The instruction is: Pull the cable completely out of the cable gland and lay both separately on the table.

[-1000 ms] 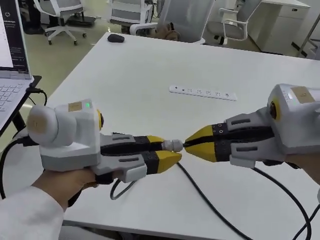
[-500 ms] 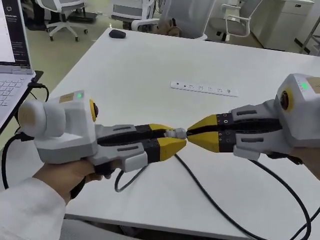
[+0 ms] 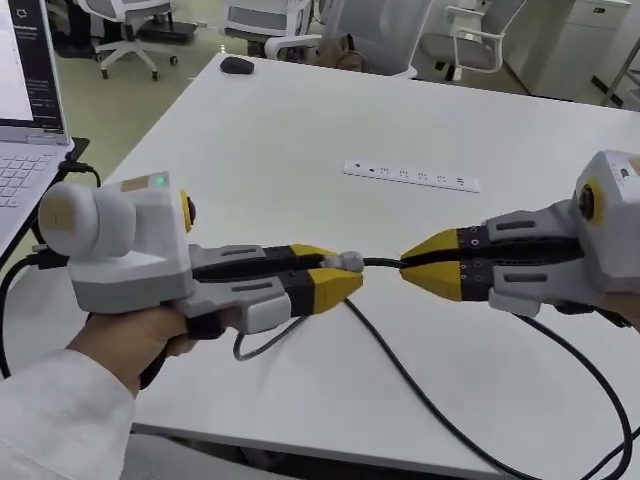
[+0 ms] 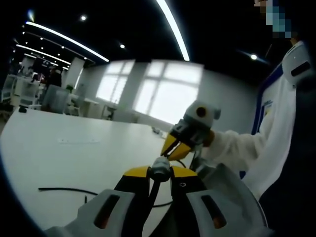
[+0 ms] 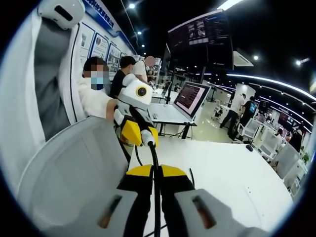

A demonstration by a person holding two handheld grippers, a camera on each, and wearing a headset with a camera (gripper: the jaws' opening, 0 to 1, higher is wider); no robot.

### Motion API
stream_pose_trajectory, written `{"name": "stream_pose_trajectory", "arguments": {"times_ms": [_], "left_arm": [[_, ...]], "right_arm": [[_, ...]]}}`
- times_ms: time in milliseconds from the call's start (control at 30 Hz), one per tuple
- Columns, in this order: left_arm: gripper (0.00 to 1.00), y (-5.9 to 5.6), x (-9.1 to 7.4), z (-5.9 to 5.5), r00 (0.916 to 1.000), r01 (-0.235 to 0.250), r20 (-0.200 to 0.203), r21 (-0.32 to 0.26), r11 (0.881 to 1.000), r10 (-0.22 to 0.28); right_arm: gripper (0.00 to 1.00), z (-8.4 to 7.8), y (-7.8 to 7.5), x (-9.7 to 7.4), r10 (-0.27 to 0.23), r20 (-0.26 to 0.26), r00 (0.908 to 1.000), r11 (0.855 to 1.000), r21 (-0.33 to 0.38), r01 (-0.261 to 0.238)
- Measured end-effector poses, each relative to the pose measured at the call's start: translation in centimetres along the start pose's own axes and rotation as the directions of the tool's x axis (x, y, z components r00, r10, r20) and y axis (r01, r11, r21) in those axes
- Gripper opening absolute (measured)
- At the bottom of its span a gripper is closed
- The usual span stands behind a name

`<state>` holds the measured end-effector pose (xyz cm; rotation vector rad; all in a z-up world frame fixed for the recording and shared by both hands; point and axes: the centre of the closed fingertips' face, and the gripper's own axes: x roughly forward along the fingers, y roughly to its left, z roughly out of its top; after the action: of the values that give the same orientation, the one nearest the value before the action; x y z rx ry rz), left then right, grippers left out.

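My left gripper point(image 3: 342, 274) is shut on the small grey cable gland point(image 3: 347, 262), held above the white table point(image 3: 300, 130). A black cable point(image 3: 382, 263) runs taut from the gland's nose into my right gripper point(image 3: 406, 268), which is shut on it a short way to the right. In the left gripper view the gland point(image 4: 160, 168) sits between the yellow jaw tips, with the right gripper point(image 4: 176, 147) ahead. In the right gripper view the cable point(image 5: 154, 163) leads straight to the gland point(image 5: 148, 139) and the left gripper point(image 5: 140, 134). More black cable point(image 3: 410, 385) lies on the table below.
A white power strip point(image 3: 411, 178) lies at mid-table and a dark mouse point(image 3: 236, 66) at the far edge. A laptop point(image 3: 22, 100) stands left of the table. Office chairs point(image 3: 262, 25) stand beyond. The table's near edge point(image 3: 300, 445) is close below the grippers.
The right gripper has drawn away to the right from the left one. A short stretch of black cable now shows between the gland and the right jaws.
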<state>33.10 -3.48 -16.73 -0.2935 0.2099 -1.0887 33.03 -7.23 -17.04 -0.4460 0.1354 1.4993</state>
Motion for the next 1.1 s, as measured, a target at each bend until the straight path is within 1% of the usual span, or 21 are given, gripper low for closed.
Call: {"name": "stream_pose_trajectory", "arguments": {"times_ms": [133,233,367,500,667,733,800,867,967,1067,1100], "left_arm": [[0.17,0.1,0.0,-0.1,1.0,-0.007,-0.004,-0.003,1.0,0.007],[0.17,0.1,0.0,-0.4,0.9998,-0.01,-0.016,0.001,1.0,0.01],[0.17,0.3,0.0,-0.5,0.9997,-0.015,-0.022,0.003,1.0,0.015],[0.17,0.4,0.0,-0.5,0.9996,-0.019,-0.022,0.001,1.0,0.019],[0.17,0.2,0.2,-0.2,0.9999,-0.01,0.002,-0.001,1.0,0.01],[0.17,0.1,0.2,-0.2,1.0,-0.005,0.003,-0.005,1.0,0.005],[0.17,0.1,0.3,-0.3,1.0,-0.001,-0.007,-0.005,1.0,0.001],[0.17,0.2,0.2,-0.3,1.0,-0.006,-0.007,0.006,1.0,0.006],[0.17,0.2,0.2,-0.3,1.0,-0.006,-0.003,0.002,1.0,0.006],[0.17,0.4,0.1,-0.2,0.9998,-0.018,0.001,0.011,1.0,0.018],[0.17,0.5,0.0,-0.1,0.9997,-0.024,0.006,0.009,1.0,0.024]], "right_arm": [[0.03,-1.3,-0.3,-0.7,-0.017,-0.034,0.9993,1.0,0.008,0.017],[0.03,-2.2,-0.4,-1.2,-0.027,-0.051,0.9983,0.999,0.02,0.028],[0.03,-3.9,-0.8,-1.9,-0.052,-0.083,0.9952,0.998,0.04,0.055],[0.03,-4.9,-1.0,-2.6,-0.07,-0.091,0.9934,0.995,0.063,0.076],[0.03,-5.8,-1.1,-3.2,-0.084,-0.104,0.9911,0.992,0.084,0.093],[0.03,-6.2,-1.1,-3.4,-0.089,-0.114,0.9895,0.991,0.084,0.099],[0.04,-6.4,-1.1,-3.5,-0.091,-0.117,0.9889,0.991,0.088,0.101],[0.04,-6.5,-1.0,-3.6,-0.093,-0.119,0.9885,0.991,0.09,0.104],[0.04,-6.4,-0.8,-3.6,-0.089,-0.117,0.9891,0.99,0.095,0.101],[0.04,-5.9,-0.5,-3.7,-0.085,-0.117,0.9895,0.991,0.093,0.097],[0.04,-5.6,-0.7,-3.8,-0.098,-0.111,0.9891,0.991,0.077,0.106]]}}
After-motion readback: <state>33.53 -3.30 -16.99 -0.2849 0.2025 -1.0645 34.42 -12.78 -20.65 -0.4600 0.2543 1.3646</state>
